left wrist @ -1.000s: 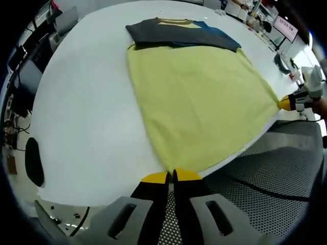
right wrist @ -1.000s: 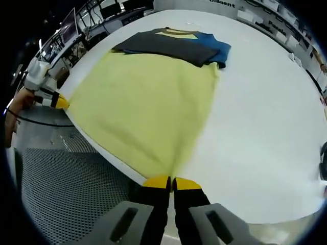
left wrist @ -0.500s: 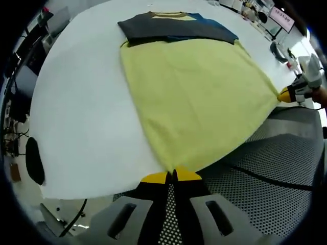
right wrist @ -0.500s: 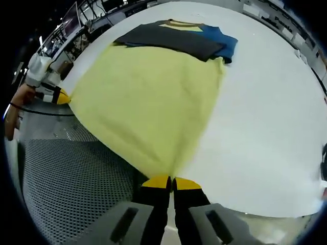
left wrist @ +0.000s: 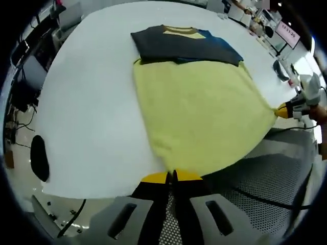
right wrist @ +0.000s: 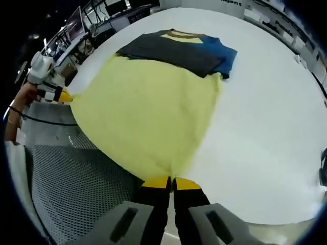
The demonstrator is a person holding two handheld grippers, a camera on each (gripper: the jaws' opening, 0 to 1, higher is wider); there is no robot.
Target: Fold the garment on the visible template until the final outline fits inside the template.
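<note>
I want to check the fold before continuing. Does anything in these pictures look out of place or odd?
Yes: the hem of the yellow garment is pulled past the white table edge, over the mesh floor, by the left gripper and right gripper, each shut on one bottom corner.

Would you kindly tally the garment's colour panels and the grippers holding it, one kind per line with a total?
Yellow panels: 1
Dark grey panels: 1
Blue panels: 1
Grippers shut on the garment: 2, left gripper and right gripper
Total: 5
</note>
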